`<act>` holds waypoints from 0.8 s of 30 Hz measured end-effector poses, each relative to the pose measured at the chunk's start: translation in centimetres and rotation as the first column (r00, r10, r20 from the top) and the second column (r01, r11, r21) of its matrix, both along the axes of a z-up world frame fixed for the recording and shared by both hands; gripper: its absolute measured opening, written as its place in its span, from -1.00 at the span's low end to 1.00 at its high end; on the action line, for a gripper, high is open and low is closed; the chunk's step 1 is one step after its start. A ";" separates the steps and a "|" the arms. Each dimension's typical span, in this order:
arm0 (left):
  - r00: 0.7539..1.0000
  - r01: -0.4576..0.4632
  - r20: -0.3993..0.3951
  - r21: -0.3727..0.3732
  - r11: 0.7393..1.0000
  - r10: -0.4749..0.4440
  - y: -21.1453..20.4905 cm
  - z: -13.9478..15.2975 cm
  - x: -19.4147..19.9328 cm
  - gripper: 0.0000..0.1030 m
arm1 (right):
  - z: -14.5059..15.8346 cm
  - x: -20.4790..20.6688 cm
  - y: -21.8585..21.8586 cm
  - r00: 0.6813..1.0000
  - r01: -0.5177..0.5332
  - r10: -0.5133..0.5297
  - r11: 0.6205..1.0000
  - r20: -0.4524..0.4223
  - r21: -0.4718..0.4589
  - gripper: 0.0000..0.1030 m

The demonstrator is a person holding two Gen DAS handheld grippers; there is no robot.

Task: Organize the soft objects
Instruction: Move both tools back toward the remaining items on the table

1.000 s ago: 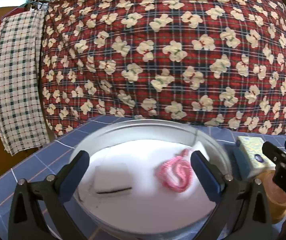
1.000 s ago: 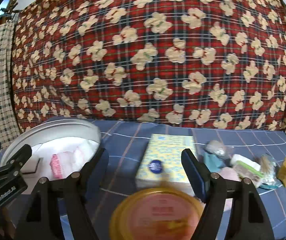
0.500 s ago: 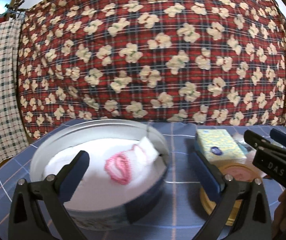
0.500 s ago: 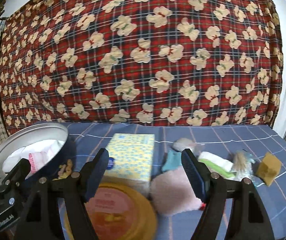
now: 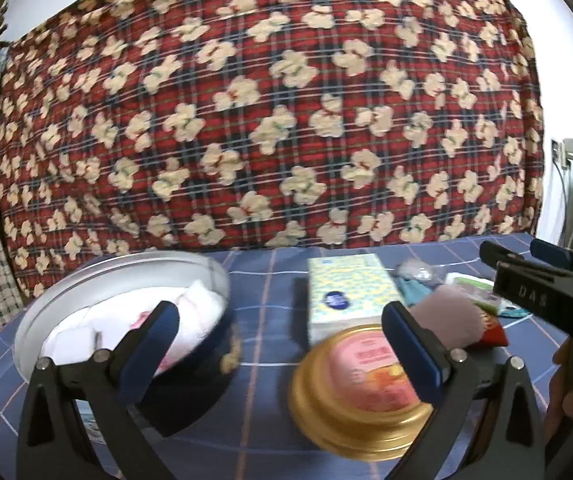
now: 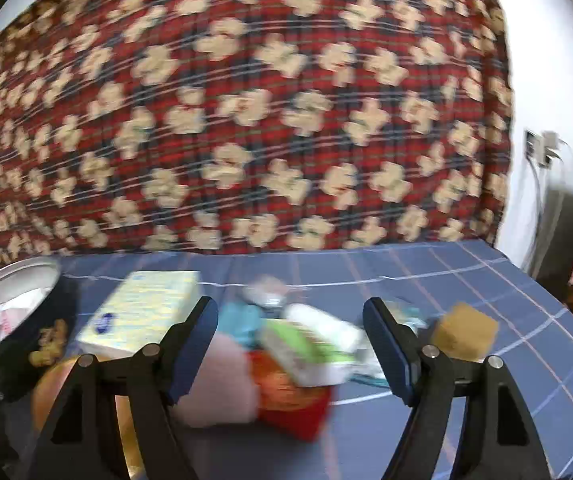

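A round tin (image 5: 46, 312) holds white and pink soft cloths (image 5: 202, 312); it also shows at the far left of the right wrist view (image 6: 10, 280). A pile of soft things lies on the blue cloth: a pink pad (image 6: 226, 376), a red item (image 6: 294, 404), a green-and-white pack (image 6: 302, 348), a teal cloth (image 6: 242, 320) and a tan sponge (image 6: 464, 330). My left gripper (image 5: 278, 344) is open and empty between the tin and the gold lid (image 5: 362, 396). My right gripper (image 6: 290, 344) is open and empty, just before the pile.
A yellow tissue box (image 5: 346, 288) lies behind the gold lid; it also shows in the right wrist view (image 6: 142, 312). A red plaid quilt (image 5: 270, 120) rises behind the table. The table's right edge (image 6: 558, 300) drops off near a wall socket (image 6: 538, 148).
Both grippers have swung to the right. The tin has slid to the left of both views, and the pile of soft things has come to the middle of the right wrist view.
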State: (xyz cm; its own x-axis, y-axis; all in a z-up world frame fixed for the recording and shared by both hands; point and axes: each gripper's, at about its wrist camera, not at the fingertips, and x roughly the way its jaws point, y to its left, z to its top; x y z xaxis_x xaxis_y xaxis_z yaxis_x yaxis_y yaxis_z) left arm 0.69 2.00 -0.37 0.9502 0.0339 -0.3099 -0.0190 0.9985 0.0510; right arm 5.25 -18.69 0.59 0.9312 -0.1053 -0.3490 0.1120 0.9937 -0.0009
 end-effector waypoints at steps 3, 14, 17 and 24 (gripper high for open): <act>0.999 0.034 -0.008 0.006 0.999 -0.034 -1.3 0.0 0.2 0.99 | -0.2 0.1 -3.0 0.999 0.050 -0.049 0.998 -0.018 0.034 0.50; 0.995 0.102 -0.007 0.057 0.993 -0.101 -5.5 0.1 0.2 0.99 | -0.4 -0.4 -8.0 0.999 -0.041 0.047 0.971 -0.020 0.237 0.50; 0.996 0.088 0.004 0.050 0.995 -0.088 -5.4 0.2 -0.1 0.99 | -0.7 0.1 -5.6 0.984 -0.157 0.170 0.967 -0.047 0.203 0.50; 1.000 -0.010 0.029 -0.001 1.000 0.010 -3.3 0.4 -0.2 0.99 | -2.5 3.3 -0.8 0.913 -0.309 0.348 0.931 -0.213 0.194 -0.11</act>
State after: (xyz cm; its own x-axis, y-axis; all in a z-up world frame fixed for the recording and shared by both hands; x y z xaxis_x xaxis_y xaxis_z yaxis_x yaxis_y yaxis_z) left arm 0.51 -1.28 0.01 0.9583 0.0429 -0.2824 -0.0303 0.9983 0.0490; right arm 8.58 -19.45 -1.87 0.7898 0.2647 -0.5533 -0.2051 0.9641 0.1683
